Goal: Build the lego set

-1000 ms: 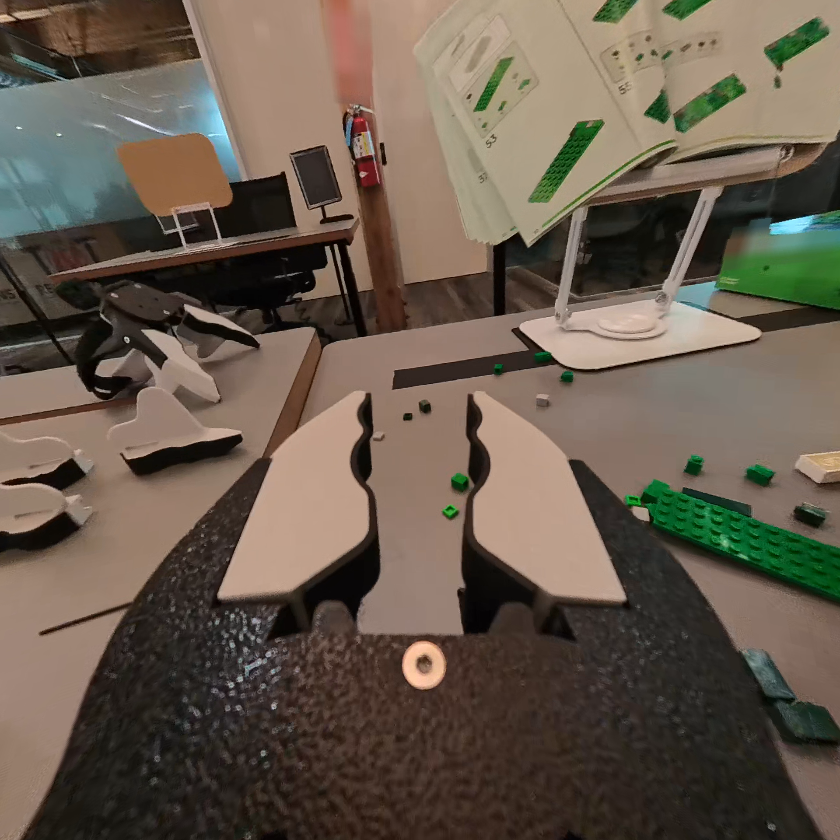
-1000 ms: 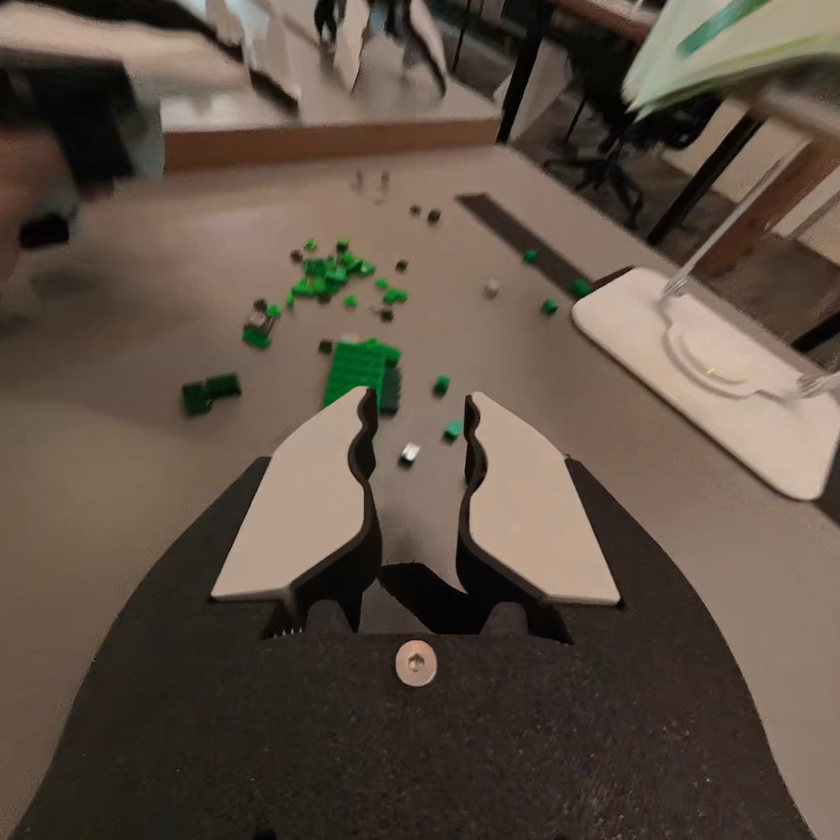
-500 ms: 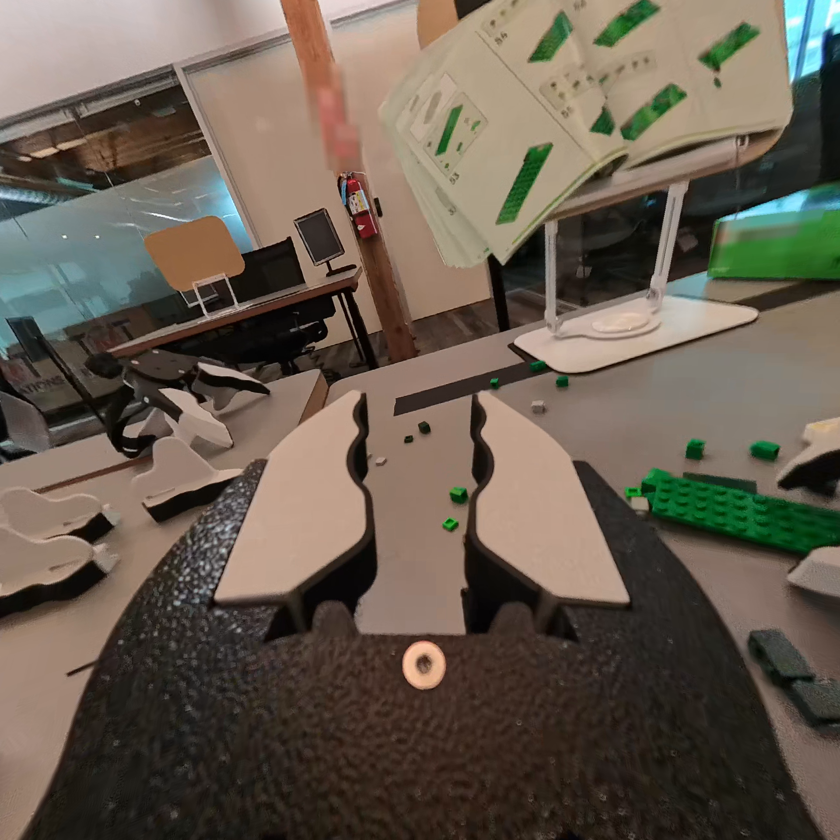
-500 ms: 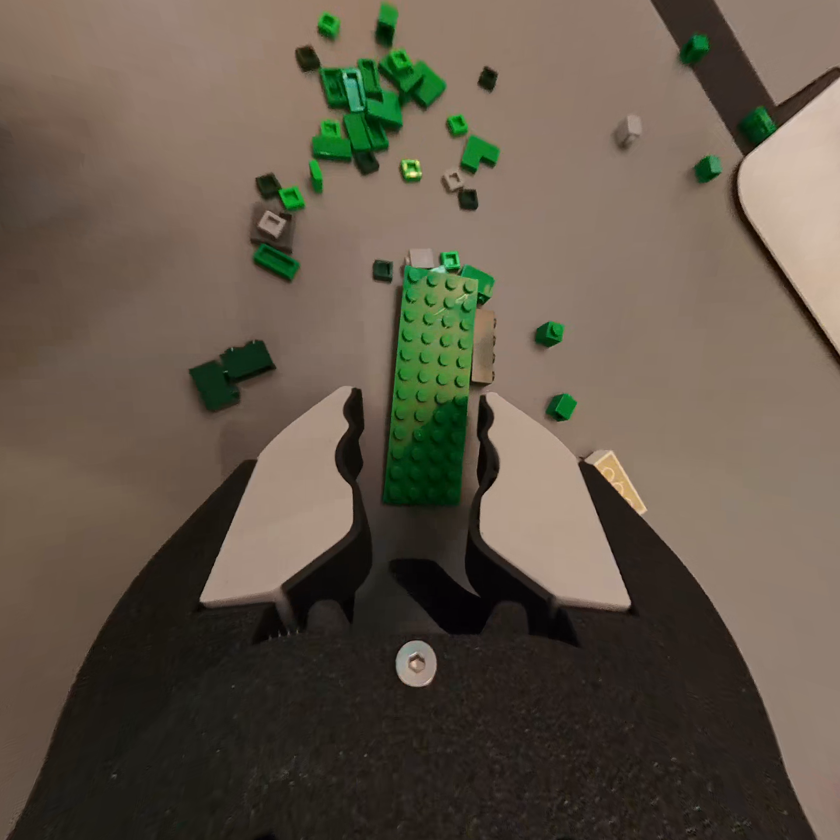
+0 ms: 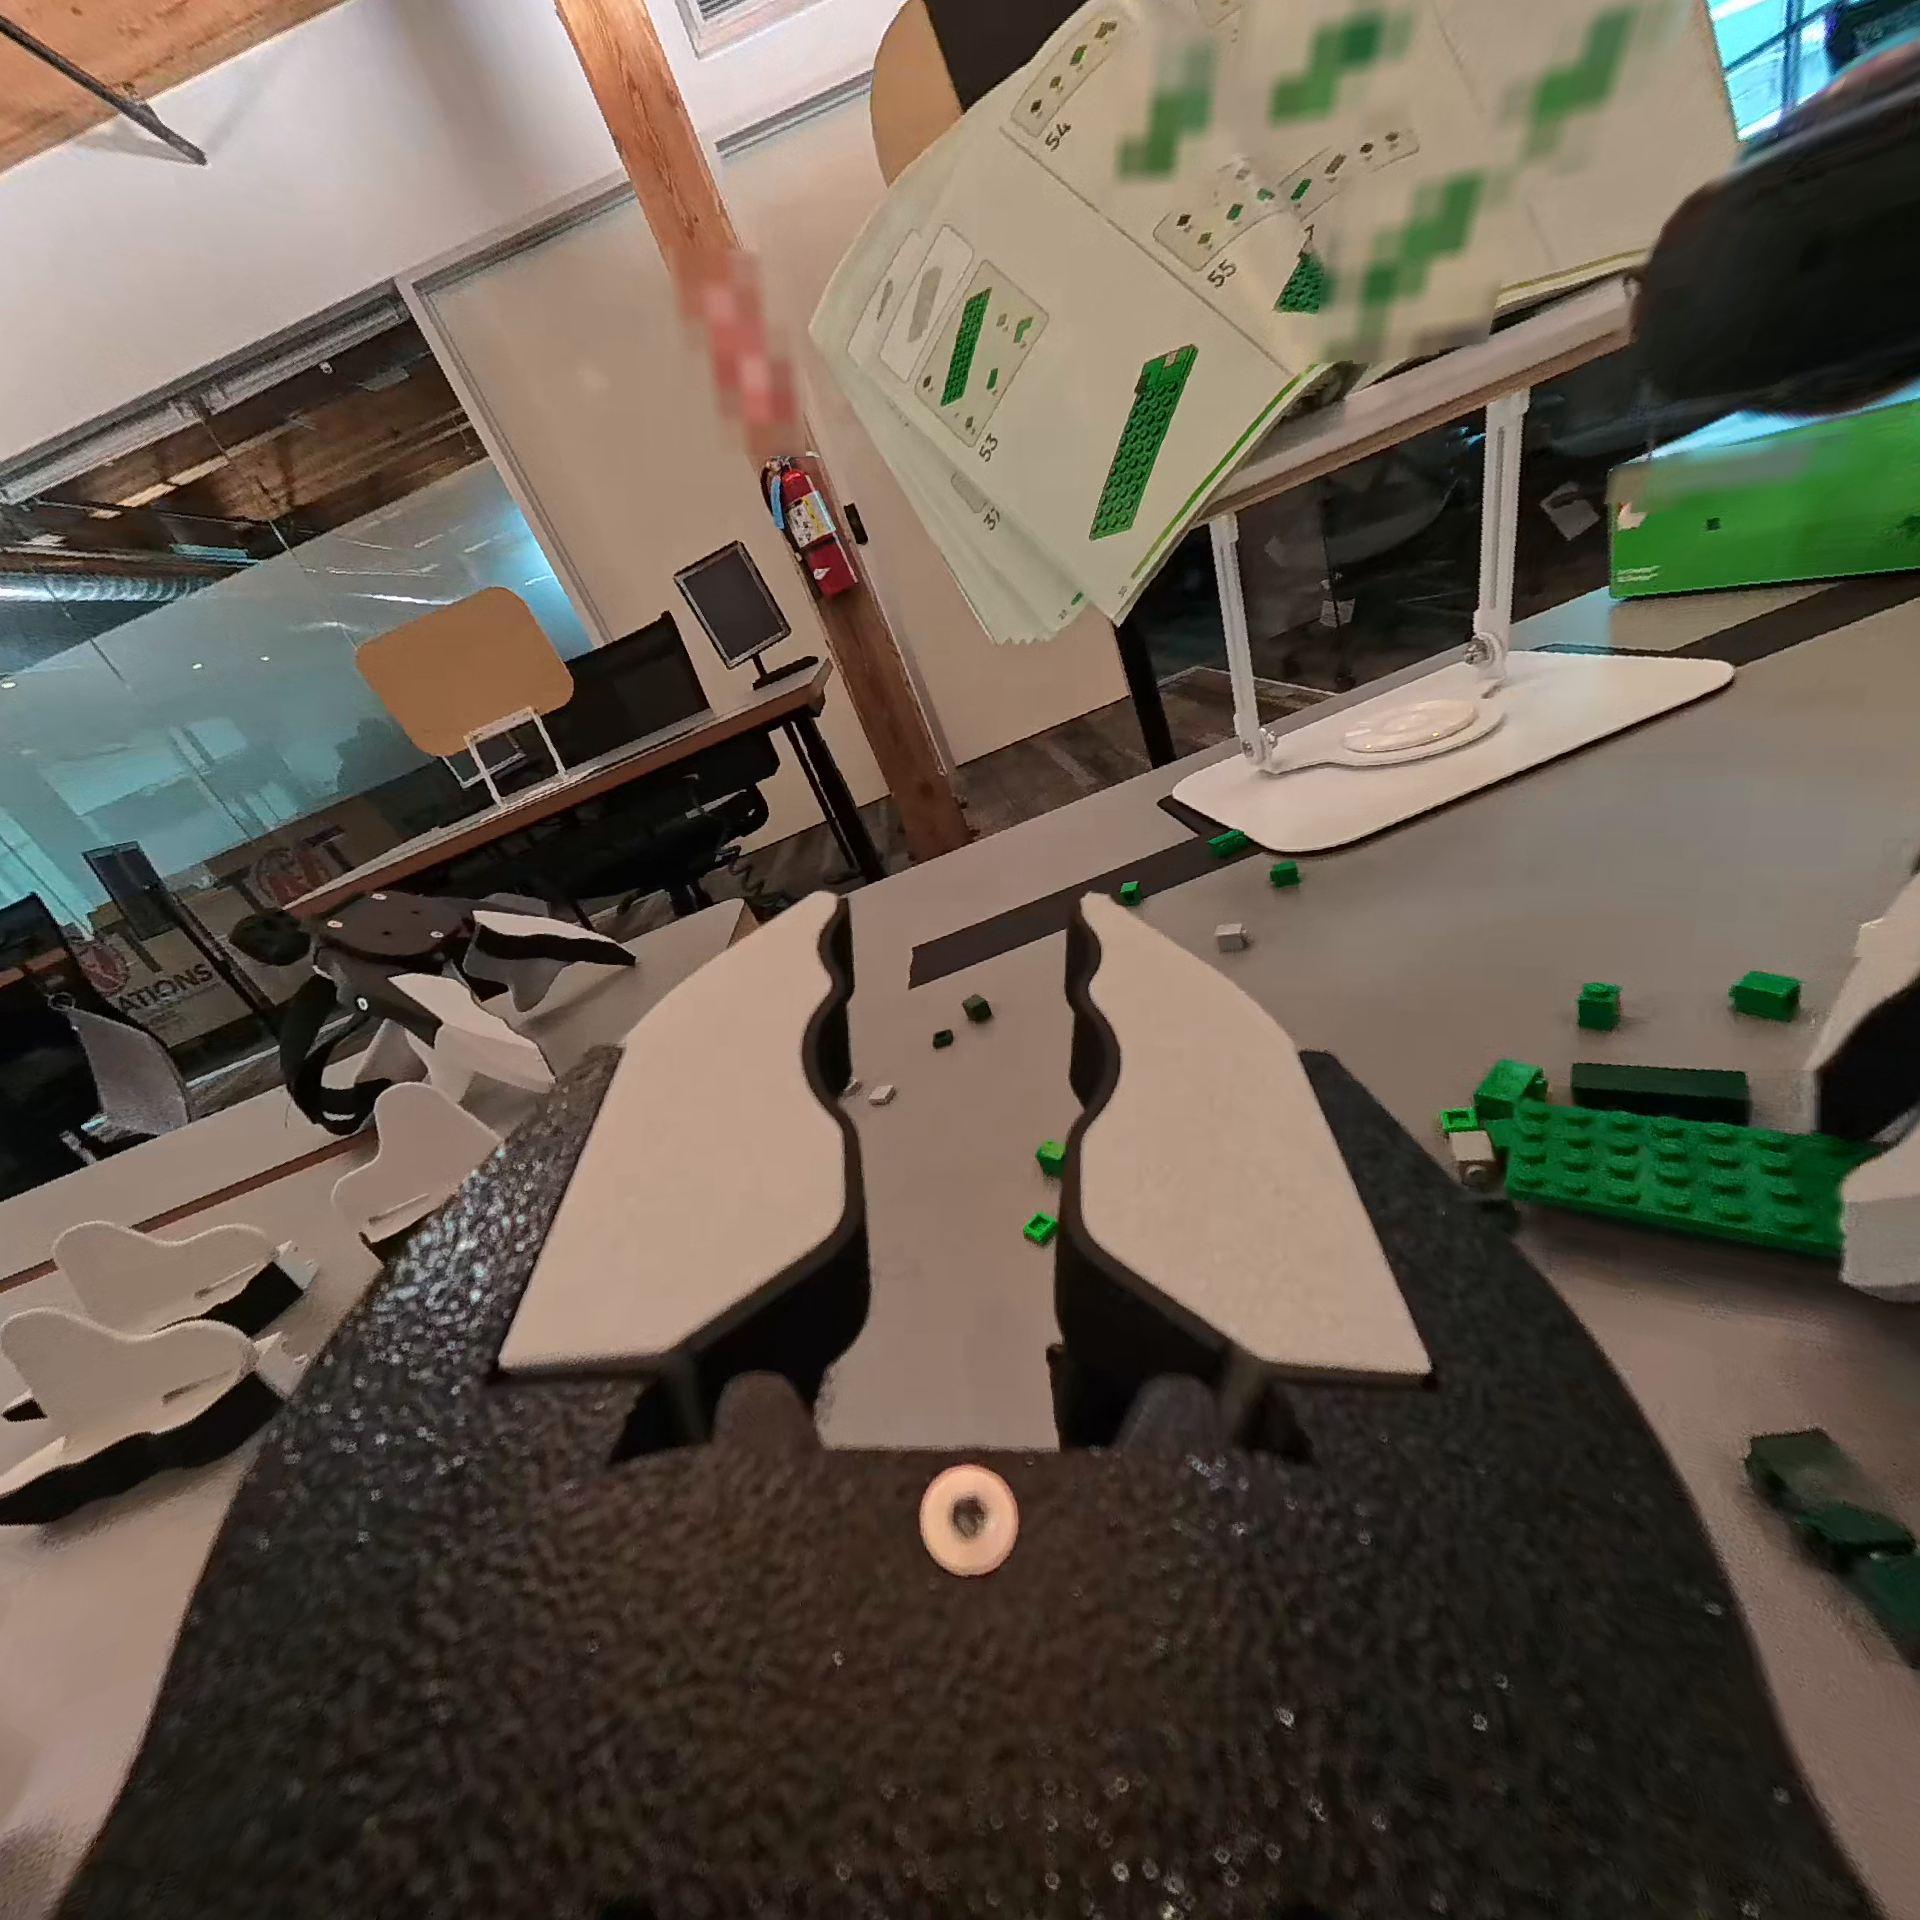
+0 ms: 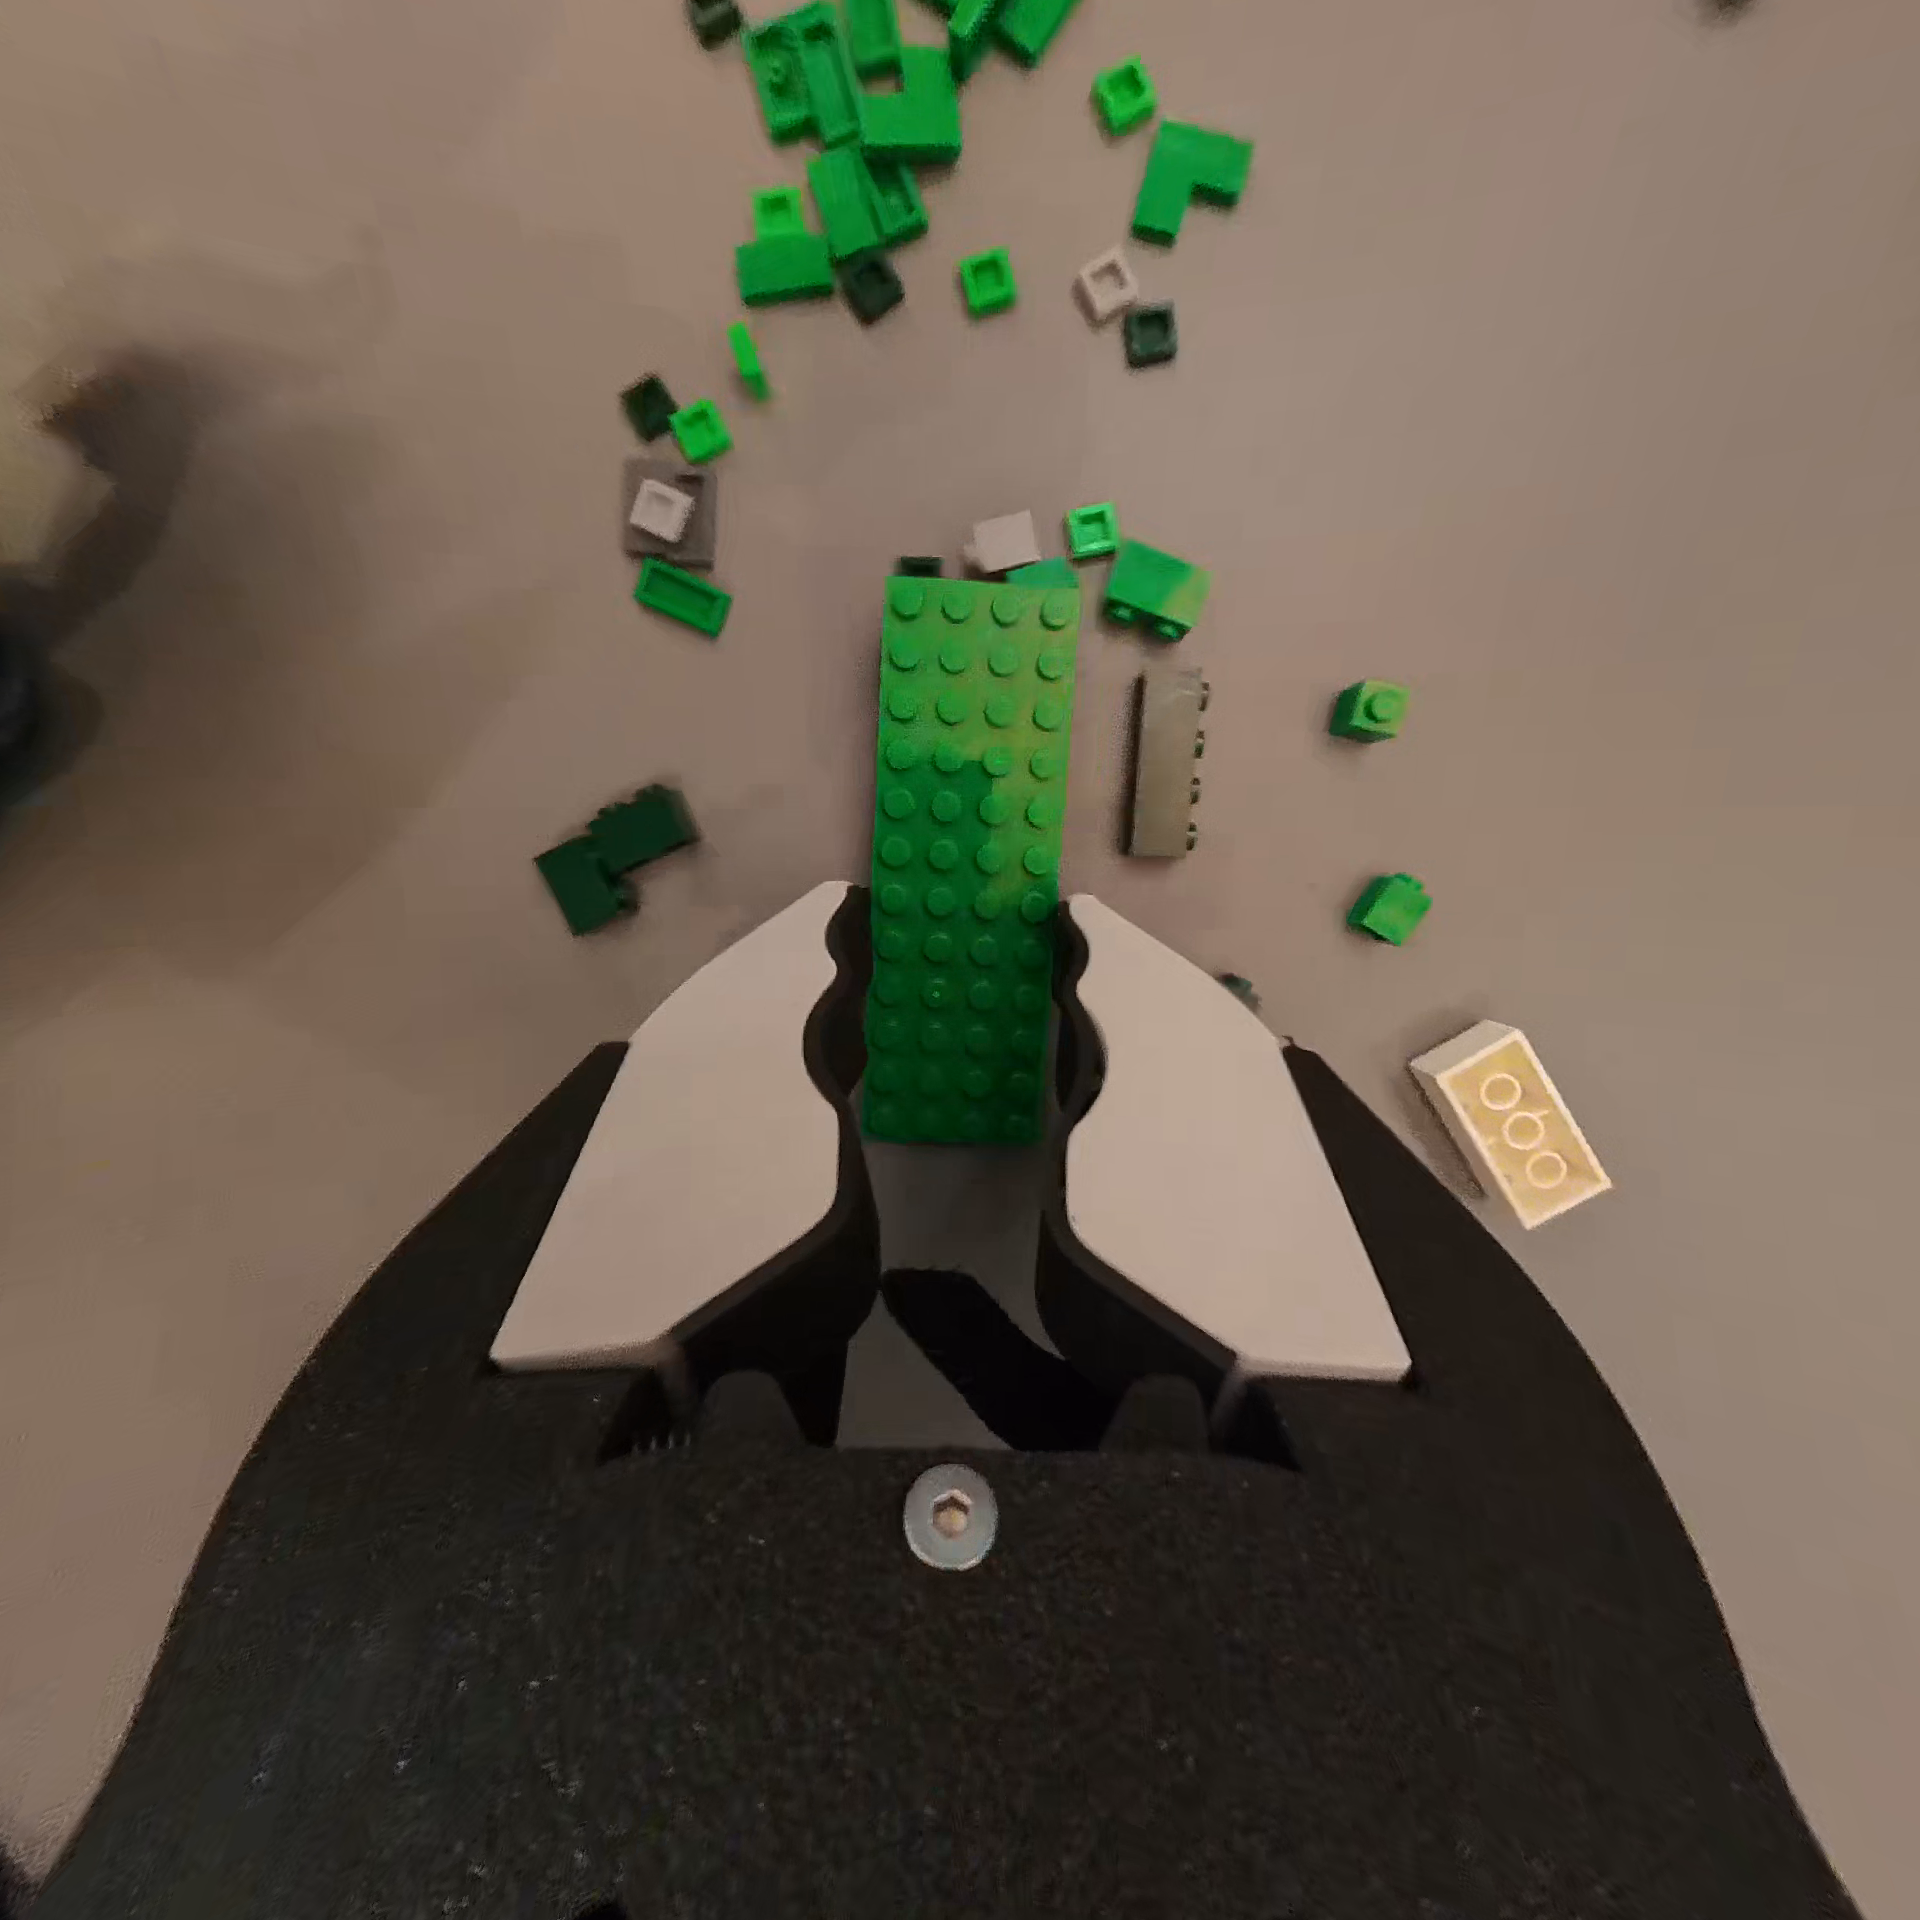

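My right gripper [image 6: 958, 904] is shut on a long green studded plate [image 6: 971, 779] that lies flat on the grey table [image 6: 312, 935]. Its pads press on the plate's two long edges at the near end. The plate also shows in the left wrist view [image 5: 1662, 1174], with the right gripper's white fingers [image 5: 1881, 1236] at its right end. My left gripper [image 5: 958, 914] is open and empty. It hovers low over the table, left of the plate, with a few tiny green pieces [image 5: 1039, 1226] beyond its fingers.
Several small green and grey bricks [image 6: 883, 156] lie scattered beyond the plate. A dark grey brick [image 6: 1164, 769] and a tan brick [image 6: 1512, 1132] lie to its right. An open instruction booklet [image 5: 1195, 312] rests on a white stand [image 5: 1455, 748]. Spare gripper parts [image 5: 416, 997] lie on the left table.
My right gripper swung down over the green plate, straddled it with wide jaws, then closed on its long edges. My left gripper tilted up a little and stayed open.
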A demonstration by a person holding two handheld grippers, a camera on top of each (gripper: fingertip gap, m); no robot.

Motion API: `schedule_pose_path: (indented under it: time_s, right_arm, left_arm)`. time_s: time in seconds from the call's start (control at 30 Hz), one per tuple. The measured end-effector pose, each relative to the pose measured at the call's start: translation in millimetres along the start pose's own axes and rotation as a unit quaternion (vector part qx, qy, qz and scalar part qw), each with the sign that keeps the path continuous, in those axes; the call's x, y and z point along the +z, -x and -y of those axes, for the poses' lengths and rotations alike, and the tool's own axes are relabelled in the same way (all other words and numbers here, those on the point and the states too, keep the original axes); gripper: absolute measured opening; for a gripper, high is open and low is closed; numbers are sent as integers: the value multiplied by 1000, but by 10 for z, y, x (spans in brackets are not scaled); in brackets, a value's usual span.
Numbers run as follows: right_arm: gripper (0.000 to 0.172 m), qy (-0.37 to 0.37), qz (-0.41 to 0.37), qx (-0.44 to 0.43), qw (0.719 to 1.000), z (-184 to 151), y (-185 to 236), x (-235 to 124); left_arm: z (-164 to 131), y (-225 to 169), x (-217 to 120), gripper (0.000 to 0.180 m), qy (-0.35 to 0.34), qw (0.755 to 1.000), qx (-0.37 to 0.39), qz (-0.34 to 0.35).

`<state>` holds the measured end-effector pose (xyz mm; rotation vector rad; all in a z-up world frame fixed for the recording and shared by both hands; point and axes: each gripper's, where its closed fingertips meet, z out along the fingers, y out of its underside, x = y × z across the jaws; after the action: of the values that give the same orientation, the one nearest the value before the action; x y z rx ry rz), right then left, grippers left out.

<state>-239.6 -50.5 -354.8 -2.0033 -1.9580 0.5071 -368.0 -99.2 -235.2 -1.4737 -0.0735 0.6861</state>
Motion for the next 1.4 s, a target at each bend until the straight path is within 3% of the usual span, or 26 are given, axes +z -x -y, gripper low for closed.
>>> schedule_pose_path:
  time_s: [0.1,0.17,0.27,0.33,0.47,0.57,0.73,0.83,0.9,1.0,1.07,1.2,1.33,1.4]
  right_arm:
    - [32,-37,31,-49,998,-27,101,-183]
    - [32,-42,50,-138,988,-176,134,-341]
    - [32,-5,76,-309,948,-644,116,-553]
    - [32,13,77,-377,923,-929,25,-662]
    - [33,15,102,-353,930,-1169,-84,-735]
    - [46,12,118,-337,934,-1242,-87,-745]
    - [46,-212,124,-235,941,-841,-220,-1115]
    - [33,-399,76,-143,903,-429,-545,-1383]
    - [22,-462,19,-69,884,-248,-889,-1402]
    - [15,-454,-13,-34,890,-154,-1111,-1197]
    - [0,-440,-38,-46,896,-103,-1175,-1070]
    - [0,-426,-21,-62,902,-46,-1161,-903]
    - [0,-461,-43,-73,884,-47,-1187,-942]
    - [0,-479,-58,-86,872,-40,-1169,-986]
  left_arm:
    - [2,3,-3,37,-4,1000,-22,-3]
    - [35,-29,-28,36,-14,999,-43,-16]
    - [93,-102,-40,36,-26,998,-46,-42]
    - [115,-192,-49,36,-25,998,-19,-63]
    - [161,-411,-60,43,-26,994,12,-102]
    - [121,-474,-30,49,-18,993,8,-113]
    - [109,-409,-26,55,-11,995,4,-96]
    - [181,-419,-42,54,-20,994,-29,-102]
    - [201,-463,-41,60,-16,990,-72,-120]
    - [117,-500,-10,73,9,983,-123,-138]
    - [56,-446,2,79,17,980,-145,-134]
    - [-52,-206,9,81,21,980,-169,-102]
    - [-156,-14,35,67,19,984,-163,-71]
    - [-209,-17,75,51,21,987,-147,-68]
